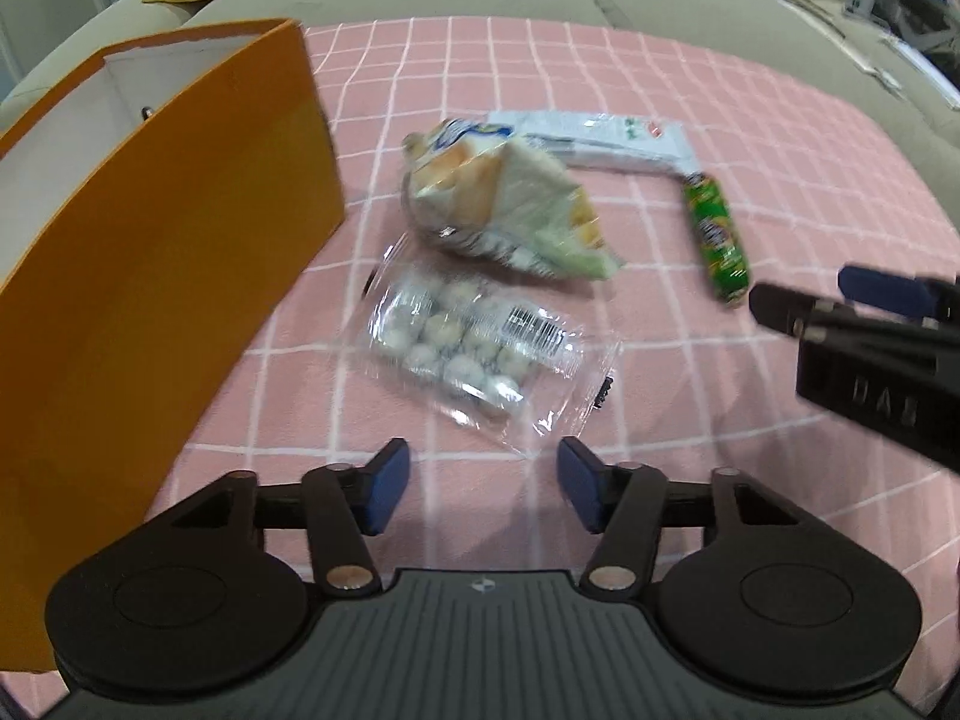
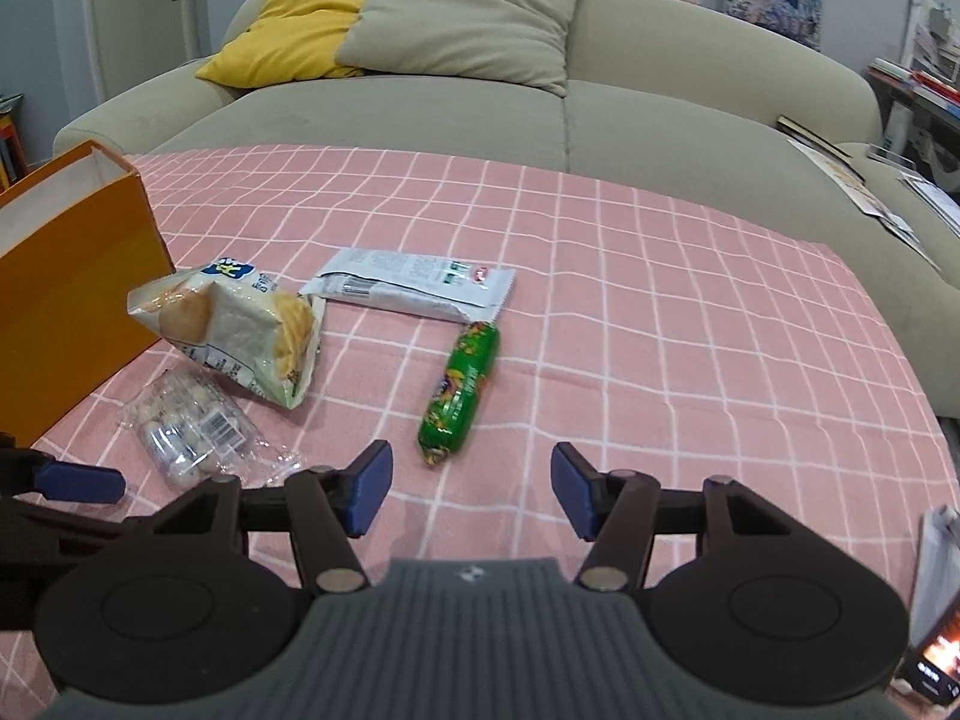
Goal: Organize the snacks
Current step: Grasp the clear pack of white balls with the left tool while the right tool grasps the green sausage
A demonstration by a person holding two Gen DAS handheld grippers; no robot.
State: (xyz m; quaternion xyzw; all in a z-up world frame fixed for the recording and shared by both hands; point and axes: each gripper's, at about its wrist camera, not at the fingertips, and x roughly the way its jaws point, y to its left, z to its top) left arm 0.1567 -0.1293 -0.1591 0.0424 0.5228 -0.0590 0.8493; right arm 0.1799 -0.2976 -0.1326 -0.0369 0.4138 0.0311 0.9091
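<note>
Several snacks lie on a pink checked cloth (image 1: 690,120) (image 2: 660,276). A clear pack of round sweets (image 1: 474,354) (image 2: 186,432) lies just ahead of my left gripper (image 1: 483,489), which stands open with nothing between its blue pads. Behind the pack are a bag of crackers (image 1: 510,204) (image 2: 234,324), a white flat packet (image 1: 594,138) (image 2: 414,285) and a green sausage-shaped snack (image 1: 717,240) (image 2: 462,390). My right gripper (image 2: 471,489) is open and empty, a little short of the green snack's near end. Its fingers (image 1: 780,306) enter the left wrist view at the right.
An orange paper bag (image 1: 144,276) (image 2: 72,276) with a white inside stands open at the left of the cloth. Behind the cloth is a beige sofa (image 2: 540,108) with a yellow cushion (image 2: 294,24) and a beige one. Books and papers lie at the right.
</note>
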